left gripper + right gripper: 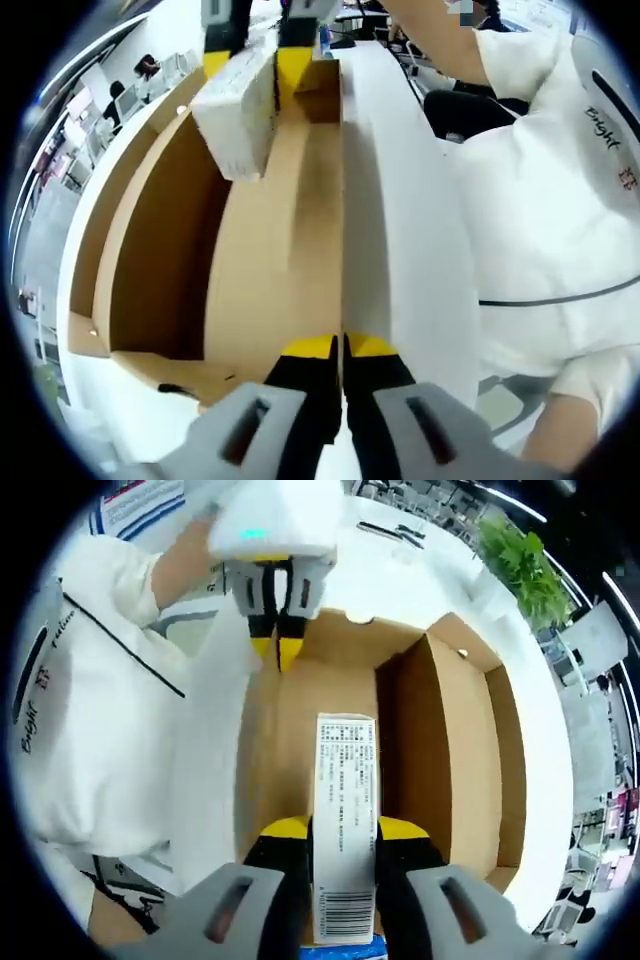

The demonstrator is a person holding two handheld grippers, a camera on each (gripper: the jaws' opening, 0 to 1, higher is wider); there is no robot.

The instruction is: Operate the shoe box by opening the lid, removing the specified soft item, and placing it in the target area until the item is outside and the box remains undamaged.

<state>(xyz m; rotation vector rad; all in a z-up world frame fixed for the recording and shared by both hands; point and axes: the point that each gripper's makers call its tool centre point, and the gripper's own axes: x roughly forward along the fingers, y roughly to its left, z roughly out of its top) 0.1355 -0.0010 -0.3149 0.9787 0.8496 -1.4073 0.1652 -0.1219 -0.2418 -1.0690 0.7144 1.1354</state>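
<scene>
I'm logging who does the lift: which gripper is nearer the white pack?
Right. The right gripper is shut on the pack above the open box. The left gripper is across the box, shut on the raised lid.

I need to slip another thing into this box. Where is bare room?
The box floor beside the divider is bare. It is crowded at the near wall, where the left hand-held gripper pinches the lid and the right hand-held gripper holds the white packet.
</scene>
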